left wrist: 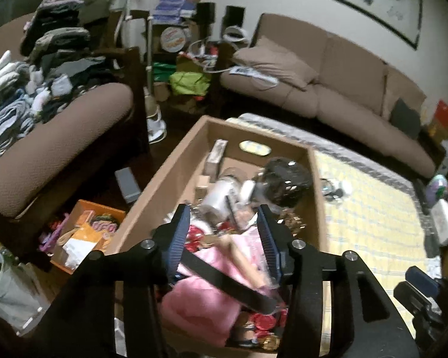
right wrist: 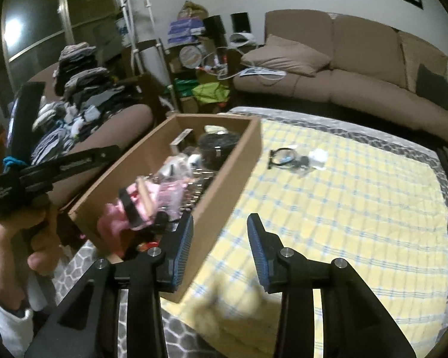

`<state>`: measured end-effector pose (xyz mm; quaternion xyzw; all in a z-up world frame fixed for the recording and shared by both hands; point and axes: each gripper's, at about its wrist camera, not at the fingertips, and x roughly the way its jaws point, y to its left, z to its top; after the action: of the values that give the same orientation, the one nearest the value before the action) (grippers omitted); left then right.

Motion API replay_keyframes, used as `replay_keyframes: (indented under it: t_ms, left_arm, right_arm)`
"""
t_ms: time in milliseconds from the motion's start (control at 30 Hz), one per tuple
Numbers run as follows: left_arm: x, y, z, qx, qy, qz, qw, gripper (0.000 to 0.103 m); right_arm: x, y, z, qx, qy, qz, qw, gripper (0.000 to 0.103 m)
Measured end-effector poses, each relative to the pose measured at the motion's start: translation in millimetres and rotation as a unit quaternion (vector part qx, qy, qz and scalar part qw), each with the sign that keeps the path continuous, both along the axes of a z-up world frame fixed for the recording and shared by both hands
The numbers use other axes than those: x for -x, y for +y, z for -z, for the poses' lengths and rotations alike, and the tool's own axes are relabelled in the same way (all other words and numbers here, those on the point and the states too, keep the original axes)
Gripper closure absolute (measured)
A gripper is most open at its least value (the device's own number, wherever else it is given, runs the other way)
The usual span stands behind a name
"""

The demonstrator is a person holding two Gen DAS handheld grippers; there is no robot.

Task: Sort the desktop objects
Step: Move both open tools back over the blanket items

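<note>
A cardboard box stands on the yellow checked tablecloth, filled with several loose objects. My left gripper hovers over its near end, open. A pink soft thing with a black strap lies below and between the fingers; the pads do not press on it. The right wrist view shows the same pink thing, blurred, at the box's near end. My right gripper stands open above the cloth, beside the box's near corner, with nothing between its fingers. A black cord and a small white object lie on the cloth.
A brown sofa runs behind the table. An armchair piled with clothes stands left of the box. An orange box sits on the floor. A person's hand holds the left gripper. More clutter lines the table's right edge.
</note>
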<state>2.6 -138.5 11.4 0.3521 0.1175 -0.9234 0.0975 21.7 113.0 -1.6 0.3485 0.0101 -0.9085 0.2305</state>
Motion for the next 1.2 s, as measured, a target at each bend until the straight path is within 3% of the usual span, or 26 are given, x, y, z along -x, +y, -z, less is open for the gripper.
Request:
replay_keyframes:
  t_ms: [133, 233, 433, 700, 800, 967, 1033, 1200]
  left_arm:
    - [-1.4, 13.6, -3.9, 0.027, 0.007, 0.009, 0.9996, 0.051]
    - [-0.9, 18.8, -3.7, 0.026, 0.009, 0.018, 0.9995, 0.043]
    - [-2.8, 34.9, -5.9, 0.022, 0.016, 0.032, 0.9991, 0.026]
    - [-1.6, 85.7, -7.9, 0.050, 0.015, 0.069, 0.9962, 0.023]
    - [-4.4, 110.0, -7.8, 0.070, 0.021, 0.087, 0.9936, 0.014]
    - [-6.2, 141.0, -6.1, 0.111, 0.018, 0.108, 0.9878, 0.011]
    - [-6.2, 151.7, -4.3, 0.123, 0.021, 0.115, 0.9854, 0.004]
    - [4.6, 170.8, 5.3, 0.127, 0.010, 0.137, 0.9823, 0.002]
  right_arm:
    - [-1.6, 18.4, 2.2, -0.029, 0.005, 0.028, 0.999, 0.062]
    - [-0.1, 29.6, 5.9, -0.068, 0.007, 0.063, 0.996, 0.062]
    - [0.6, 46.7, 6.8, -0.093, 0.013, 0.097, 0.991, 0.061]
    - [-0.8, 61.7, 4.7, -0.090, 0.024, 0.099, 0.991, 0.058]
    - [-1.5, 67.8, 5.5, -0.091, 0.027, 0.099, 0.991, 0.057]
    - [-5.9, 86.9, 1.6, -0.066, 0.022, 0.109, 0.992, 0.054]
    - [-6.8, 96.6, -1.5, -0.061, 0.023, 0.121, 0.991, 0.049]
    - [-4.7, 121.8, -6.5, -0.027, 0.003, 0.148, 0.989, 0.047]
